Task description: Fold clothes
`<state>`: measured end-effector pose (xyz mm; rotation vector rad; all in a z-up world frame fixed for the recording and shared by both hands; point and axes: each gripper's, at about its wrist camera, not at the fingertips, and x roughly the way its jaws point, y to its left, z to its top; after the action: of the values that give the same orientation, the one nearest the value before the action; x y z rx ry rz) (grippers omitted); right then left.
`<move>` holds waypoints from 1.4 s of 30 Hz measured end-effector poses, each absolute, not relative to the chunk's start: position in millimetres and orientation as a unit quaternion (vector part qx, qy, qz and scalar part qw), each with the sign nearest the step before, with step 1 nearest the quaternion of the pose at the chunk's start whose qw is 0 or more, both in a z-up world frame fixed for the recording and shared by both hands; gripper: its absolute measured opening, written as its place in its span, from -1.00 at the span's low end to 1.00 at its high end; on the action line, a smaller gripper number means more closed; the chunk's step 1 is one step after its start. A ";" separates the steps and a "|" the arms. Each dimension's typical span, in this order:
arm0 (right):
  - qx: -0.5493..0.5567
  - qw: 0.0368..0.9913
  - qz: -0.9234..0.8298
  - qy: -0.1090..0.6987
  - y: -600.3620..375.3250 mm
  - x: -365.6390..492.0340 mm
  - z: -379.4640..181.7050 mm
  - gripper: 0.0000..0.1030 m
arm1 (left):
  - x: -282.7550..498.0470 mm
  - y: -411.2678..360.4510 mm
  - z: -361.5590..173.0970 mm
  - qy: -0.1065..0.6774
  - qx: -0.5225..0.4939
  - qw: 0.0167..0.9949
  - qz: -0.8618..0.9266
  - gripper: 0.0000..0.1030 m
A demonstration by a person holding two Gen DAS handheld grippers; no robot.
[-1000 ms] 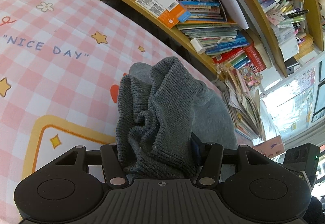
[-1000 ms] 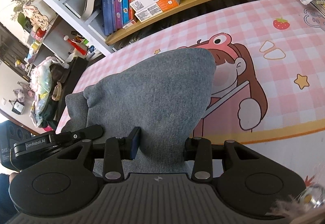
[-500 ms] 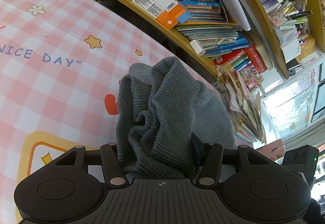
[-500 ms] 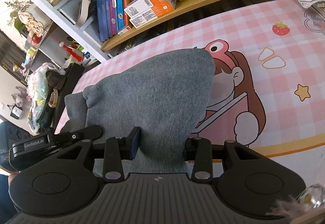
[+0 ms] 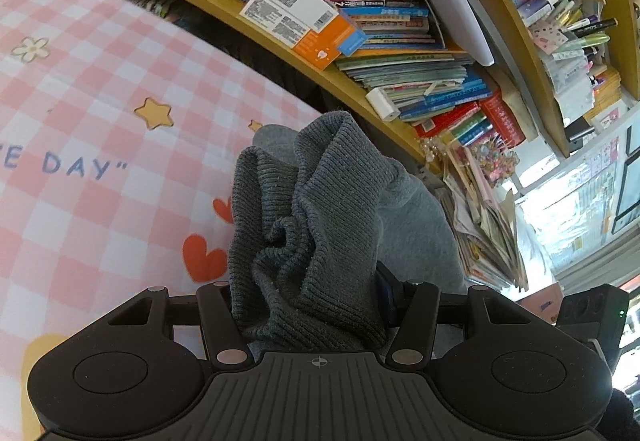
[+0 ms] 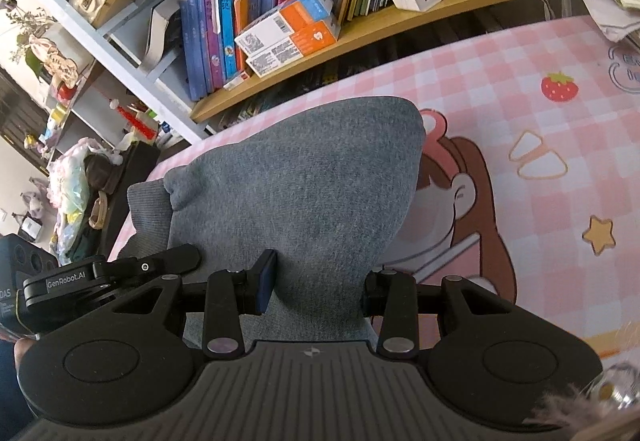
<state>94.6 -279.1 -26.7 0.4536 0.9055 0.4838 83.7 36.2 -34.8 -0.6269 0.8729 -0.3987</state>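
1. Left gripper clamped on grey garment's bunched ribbed hem, frame centre.
2. Right gripper pinching the smooth cloth, draped over pink checked cover.
3. Seemingly mid-fold: edge lifted, laying down and smoothing left.

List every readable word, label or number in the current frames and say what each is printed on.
"E DAY"" – blue letters on the pink checked cloth, cut off at the left edge.
"GenRobot.AI" – white print on the left claw body, seen from the right wrist view.
"DAS" – on the same body, at the frame edge, cut off.
Book spines, the orange and white boxes and their barcodes: print too small or blurred to read.
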 end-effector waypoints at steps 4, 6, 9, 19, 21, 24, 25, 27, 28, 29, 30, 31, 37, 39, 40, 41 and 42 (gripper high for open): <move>0.209 0.850 0.232 0.425 -279.4 108.6 -26.9 -0.30 | 97.5 34.6 -34.8 0.410 -0.292 0.843 -0.191 0.04; 0.204 0.852 0.234 0.421 -278.0 117.7 -26.2 -0.30 | 105.7 34.9 -34.2 0.406 -0.289 0.846 -0.192 0.04; 0.196 0.857 0.239 0.413 -275.7 132.1 -25.4 -0.30 | 118.8 36.2 -32.9 0.399 -0.286 0.850 -0.194 0.04; 0.172 0.868 0.250 0.392 -259.1 189.5 -24.3 -0.30 | 170.2 47.5 -34.8 0.375 -0.280 0.864 -0.188 0.04; 0.171 0.869 0.253 0.389 -255.9 199.4 -25.5 -0.30 | 178.9 50.4 -36.0 0.371 -0.280 0.866 -0.186 0.05; 0.171 0.870 0.252 0.388 -252.9 213.9 -28.0 -0.30 | 191.6 53.7 -39.7 0.370 -0.282 0.866 -0.184 0.05; 0.170 0.870 0.252 0.389 -252.4 218.8 -29.4 -0.30 | 195.7 54.3 -41.2 0.370 -0.282 0.866 -0.183 0.05; 0.170 0.870 0.252 0.389 -251.8 225.6 -32.4 -0.30 | 201.5 55.0 -44.2 0.367 -0.282 0.867 -0.183 0.05; 0.171 0.870 0.252 0.389 -251.6 228.9 -33.8 -0.30 | 204.3 55.3 -46.3 0.366 -0.283 0.868 -0.182 0.05; 0.170 0.869 0.251 0.390 -251.4 231.7 -35.4 -0.30 | 206.6 55.4 -48.6 0.365 -0.286 0.868 -0.180 0.05; 0.170 0.869 0.251 0.391 -251.2 234.5 -36.9 -0.30 | 208.8 55.4 -50.9 0.364 -0.288 0.868 -0.178 0.05; 0.170 0.869 0.251 0.392 -251.0 237.3 -38.5 -0.30 | 210.4 55.5 -53.6 0.363 -0.291 0.867 -0.176 0.05; 0.183 0.869 0.244 0.390 -255.1 243.2 -51.5 -0.15 | 215.3 59.2 -72.7 0.360 -0.315 0.865 -0.155 0.19; 0.189 0.869 0.239 0.389 -256.3 242.8 -53.5 -0.05 | 215.3 59.6 -73.1 0.359 -0.312 0.867 -0.147 0.42; 0.189 0.871 0.235 0.389 -256.5 242.5 -53.9 0.07 | 215.6 59.4 -72.3 0.360 -0.305 0.871 -0.139 0.47; 0.184 0.874 0.228 0.389 -256.2 241.8 -53.2 0.20 | 215.7 59.2 -71.0 0.361 -0.300 0.873 -0.133 0.53; 0.180 0.876 0.221 0.388 -255.9 241.0 -52.6 0.29 | 215.5 59.0 -69.0 0.362 -0.294 0.875 -0.127 0.57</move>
<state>241.0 -255.9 -52.6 0.3747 0.8103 0.4619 215.5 59.0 -69.0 -0.6138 0.7560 -0.2655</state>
